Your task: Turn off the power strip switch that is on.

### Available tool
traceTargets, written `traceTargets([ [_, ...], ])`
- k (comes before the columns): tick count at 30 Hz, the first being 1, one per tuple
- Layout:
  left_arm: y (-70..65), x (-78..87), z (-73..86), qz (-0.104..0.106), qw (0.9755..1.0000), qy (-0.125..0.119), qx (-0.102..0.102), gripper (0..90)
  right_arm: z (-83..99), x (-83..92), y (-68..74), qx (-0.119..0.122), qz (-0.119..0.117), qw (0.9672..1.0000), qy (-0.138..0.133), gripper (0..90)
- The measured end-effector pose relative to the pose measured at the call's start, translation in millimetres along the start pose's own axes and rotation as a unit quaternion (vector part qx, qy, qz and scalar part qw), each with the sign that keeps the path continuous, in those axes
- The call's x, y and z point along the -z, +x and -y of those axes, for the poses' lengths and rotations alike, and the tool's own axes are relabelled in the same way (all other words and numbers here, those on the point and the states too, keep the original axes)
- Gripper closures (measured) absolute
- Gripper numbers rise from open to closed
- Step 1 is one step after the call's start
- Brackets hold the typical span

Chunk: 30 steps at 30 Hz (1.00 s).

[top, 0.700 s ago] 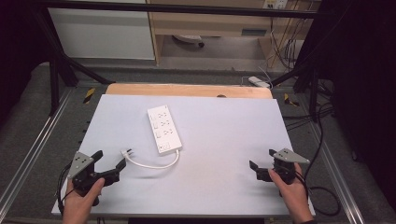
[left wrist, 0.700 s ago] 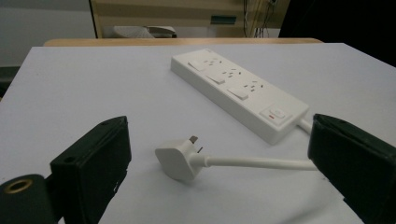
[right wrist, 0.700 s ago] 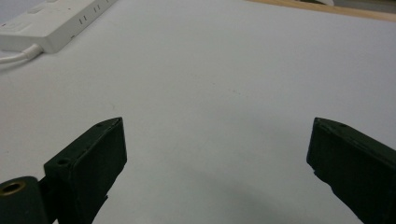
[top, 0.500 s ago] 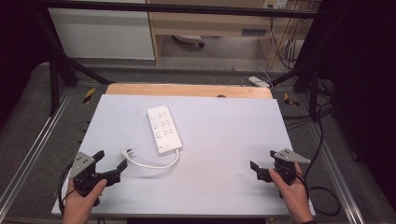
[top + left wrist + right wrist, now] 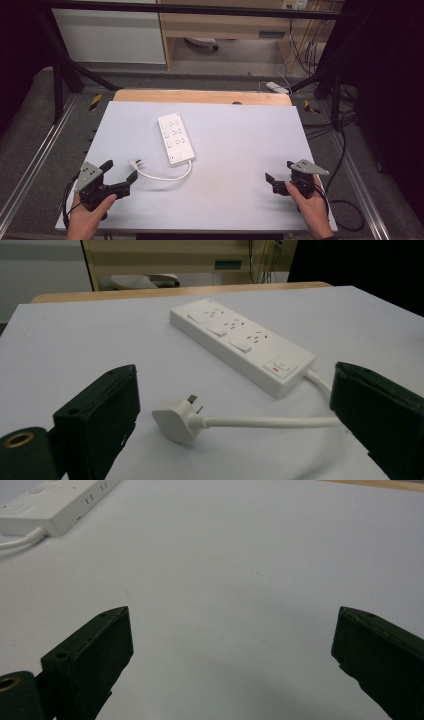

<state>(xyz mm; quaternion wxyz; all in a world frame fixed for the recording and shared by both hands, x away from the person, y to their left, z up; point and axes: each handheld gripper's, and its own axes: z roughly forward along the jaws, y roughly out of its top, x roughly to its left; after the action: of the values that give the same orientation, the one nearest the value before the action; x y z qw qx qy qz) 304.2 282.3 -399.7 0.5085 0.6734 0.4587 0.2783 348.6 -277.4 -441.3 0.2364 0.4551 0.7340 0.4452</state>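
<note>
Plug (image 5: pixel 175 419) pins half hidden, left tool (image 5: pixel 232 410) spread

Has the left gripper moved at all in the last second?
Yes. The left gripper has edged forward and right, nearer the plug, which lies unmoved on the table.

I see a white power strip (image 5: pixel 175 138) lying flat, left of the frame's centre on the pale table (image 5: pixel 240 150), angled diagonally. Its white cord (image 5: pixel 165 176) loops from the near end to a plug (image 5: pixel 134 164) lying lower left, prongs up-left.
</note>
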Motion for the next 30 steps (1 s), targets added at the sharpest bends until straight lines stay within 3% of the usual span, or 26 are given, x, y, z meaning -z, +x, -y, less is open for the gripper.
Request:
traceTargets([
  [11,-5.0,0.2,-7.9,0.012,0.9999,-0.003,-0.003,6.8,0.6,-1.1,2.1,0.001,-0.001,1.0,0.003,3.4],
  [19,-6.9,-2.9,-14.6,0.021,0.9997,-0.002,0.008,7.0,0.4,-1.5,3.4,0.006,-0.001,1.0,0.003,3.3],
  [30,-7.9,-13.4,-27.4,0.018,0.9998,-0.001,0.006,6.9,0.4,-1.2,4.6,0.007,-0.01,0.9999,0.002,3.3],
])
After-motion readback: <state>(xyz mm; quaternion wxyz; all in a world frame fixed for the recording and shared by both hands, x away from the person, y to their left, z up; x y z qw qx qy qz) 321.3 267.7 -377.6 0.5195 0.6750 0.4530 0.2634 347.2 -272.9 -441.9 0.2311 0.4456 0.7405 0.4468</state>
